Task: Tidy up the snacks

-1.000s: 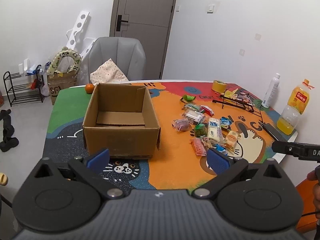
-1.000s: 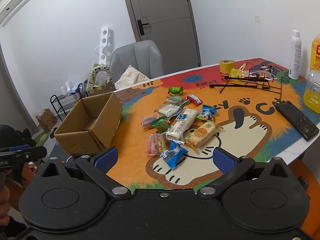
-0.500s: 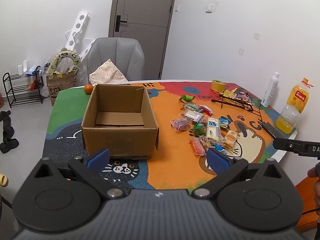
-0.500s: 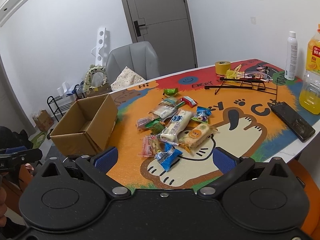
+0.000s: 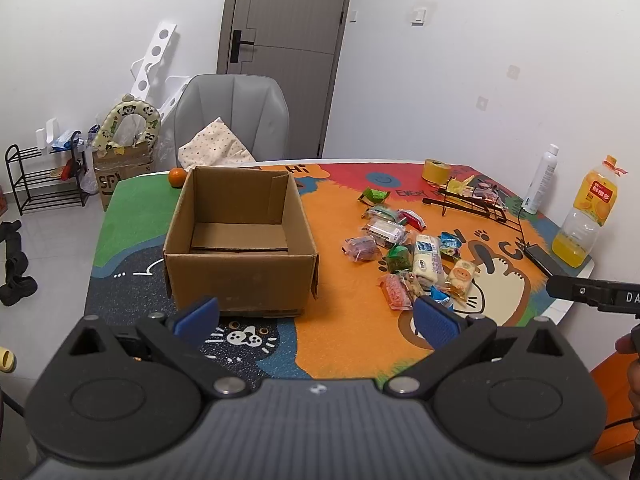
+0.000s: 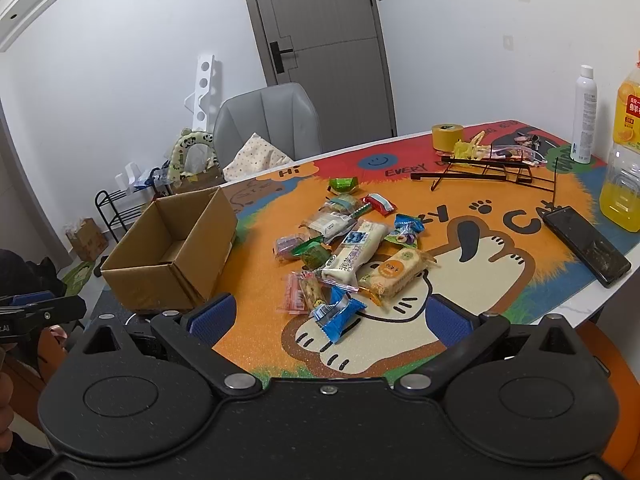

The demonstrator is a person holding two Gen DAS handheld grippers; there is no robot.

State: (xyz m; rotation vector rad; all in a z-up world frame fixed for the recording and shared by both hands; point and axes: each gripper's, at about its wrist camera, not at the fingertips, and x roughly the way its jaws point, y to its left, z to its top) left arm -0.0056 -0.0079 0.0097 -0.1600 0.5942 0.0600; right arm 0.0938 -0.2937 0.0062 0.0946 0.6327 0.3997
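Table mat w/ cardboard box on its left side, empty inside as far as visible. Snack pile lies loose right of box, none packed, so task looks barely begun. Left gripper and right gripper both spread wide, holding nothing, hovering near table edge.
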